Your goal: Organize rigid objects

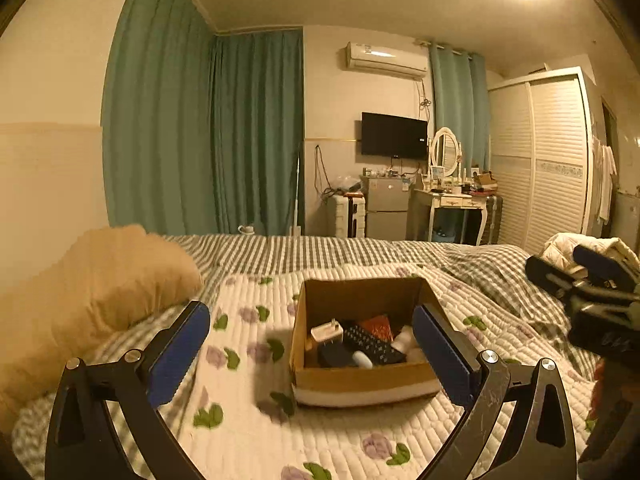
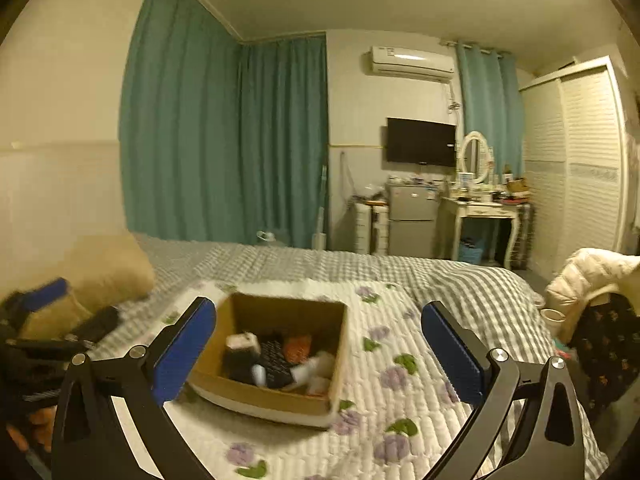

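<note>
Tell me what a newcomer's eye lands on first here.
First the open cardboard box on the flowered quilt, holding a white charger, a black remote and other small items. Framing it, the left gripper stands wide open and empty, as does the right gripper. Behind, teal curtains fill the far wall.

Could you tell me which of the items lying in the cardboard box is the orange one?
It is the flat orange-red item at the back of the cardboard box, just behind the black remote. The charger plug and bottle beside it are white.
</note>
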